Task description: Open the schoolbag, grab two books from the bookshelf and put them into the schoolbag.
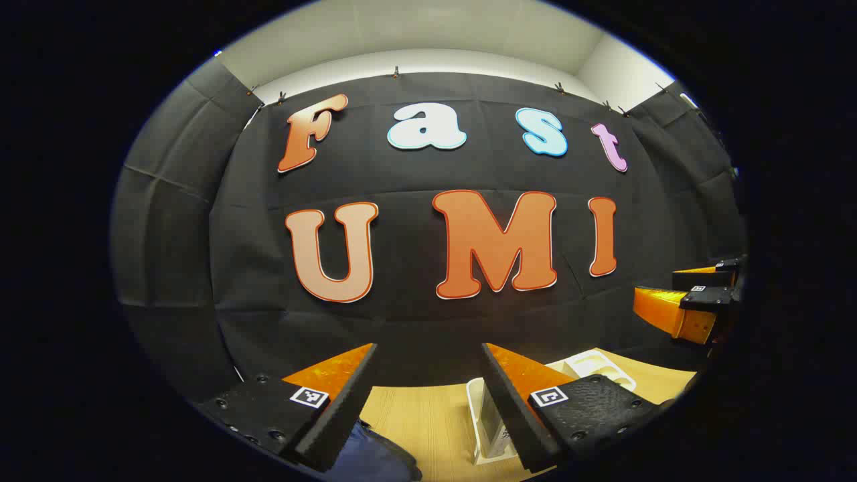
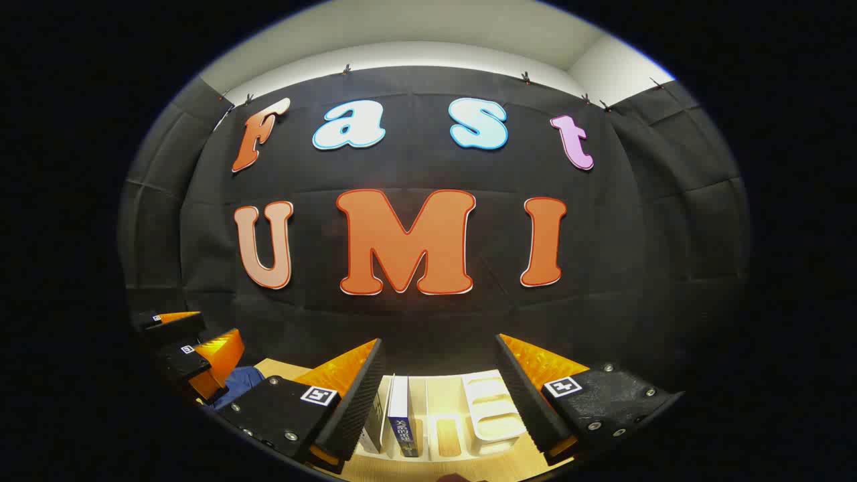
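In the left gripper view my left gripper (image 1: 428,346) is open and holds nothing, raised above the wooden table (image 1: 428,415). A corner of the blue schoolbag (image 1: 375,458) shows under its left finger. The white bookshelf (image 1: 485,415) stands just behind its right finger. In the right gripper view my right gripper (image 2: 438,339) is open and hangs over the bookshelf (image 2: 492,408). A blue-spined book (image 2: 400,415) and a second book (image 2: 373,422) stand upright in the shelf's left part. The left gripper (image 2: 201,325) appears far left, above the schoolbag (image 2: 241,381).
The black cloth wall rises close behind the table in both views. The right gripper (image 1: 659,284) appears at the right edge of the left gripper view, level with the left one. The shelf's right compartments (image 2: 495,388) hold no books.
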Demonstrator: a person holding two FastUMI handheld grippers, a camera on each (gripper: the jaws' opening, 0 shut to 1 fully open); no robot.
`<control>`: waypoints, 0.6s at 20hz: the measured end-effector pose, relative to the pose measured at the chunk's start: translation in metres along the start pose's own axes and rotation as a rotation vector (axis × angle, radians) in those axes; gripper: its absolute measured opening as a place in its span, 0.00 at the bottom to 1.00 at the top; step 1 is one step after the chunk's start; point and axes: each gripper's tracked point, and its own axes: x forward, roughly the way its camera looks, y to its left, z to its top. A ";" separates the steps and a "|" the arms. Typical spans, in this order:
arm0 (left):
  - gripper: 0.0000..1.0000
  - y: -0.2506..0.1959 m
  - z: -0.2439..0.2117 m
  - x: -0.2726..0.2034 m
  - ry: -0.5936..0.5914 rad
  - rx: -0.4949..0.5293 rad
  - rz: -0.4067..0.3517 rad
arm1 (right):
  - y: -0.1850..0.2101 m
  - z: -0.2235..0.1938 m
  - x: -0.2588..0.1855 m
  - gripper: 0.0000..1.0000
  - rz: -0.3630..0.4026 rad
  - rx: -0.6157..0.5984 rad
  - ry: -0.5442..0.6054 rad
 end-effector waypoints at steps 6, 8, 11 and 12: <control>0.93 0.002 0.004 0.001 -0.016 -0.002 0.011 | 0.003 0.000 0.001 0.96 0.004 -0.014 0.006; 0.93 0.001 0.008 -0.002 -0.029 0.002 0.022 | 0.001 0.001 0.003 0.96 0.005 -0.014 0.005; 0.93 -0.001 0.009 -0.004 -0.028 0.000 0.029 | 0.004 -0.002 0.002 0.96 0.017 -0.017 0.011; 0.93 -0.002 0.007 -0.004 -0.025 -0.001 0.032 | 0.004 -0.002 0.002 0.97 0.022 -0.018 0.012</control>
